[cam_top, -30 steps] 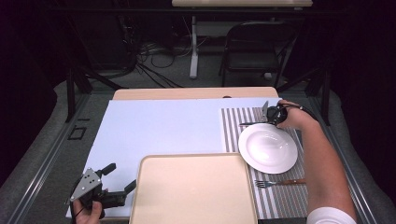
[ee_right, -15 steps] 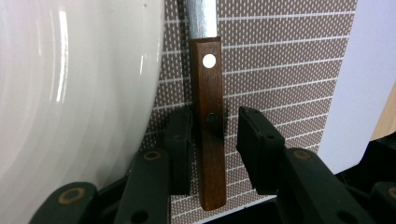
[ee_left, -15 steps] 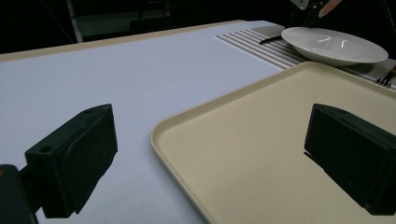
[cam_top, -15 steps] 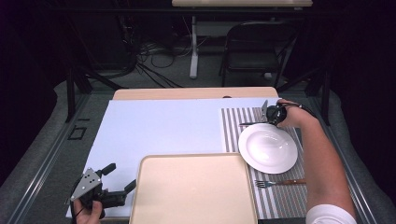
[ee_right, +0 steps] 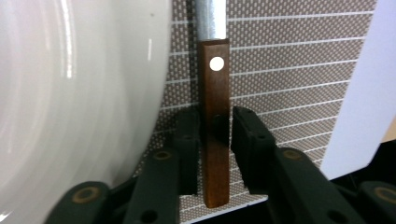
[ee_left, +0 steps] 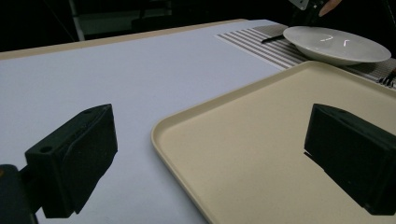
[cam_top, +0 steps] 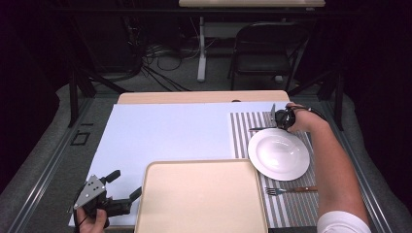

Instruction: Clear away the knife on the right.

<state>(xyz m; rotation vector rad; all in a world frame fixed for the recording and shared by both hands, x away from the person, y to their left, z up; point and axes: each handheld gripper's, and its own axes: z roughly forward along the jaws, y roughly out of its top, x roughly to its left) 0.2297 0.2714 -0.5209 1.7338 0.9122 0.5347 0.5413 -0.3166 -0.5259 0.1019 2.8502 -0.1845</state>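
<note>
The right gripper [ee_right: 214, 135], jaws just closing, now pinches the knife [ee_right: 214, 116] handle beside the plate [cam_top: 278, 154]; lifting remains, left gripper [cam_top: 121, 187] idle, spread.

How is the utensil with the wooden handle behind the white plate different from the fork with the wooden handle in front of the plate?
The wooden-handled utensil behind the white plate sits between the right gripper jaws, which have just been closing; this utensil has a metal shaft, its tip unseen. The wooden-handled fork lies untouched in front of the plate, tines pointing toward the beige tray. Both lie flat on the striped placemat.
</note>
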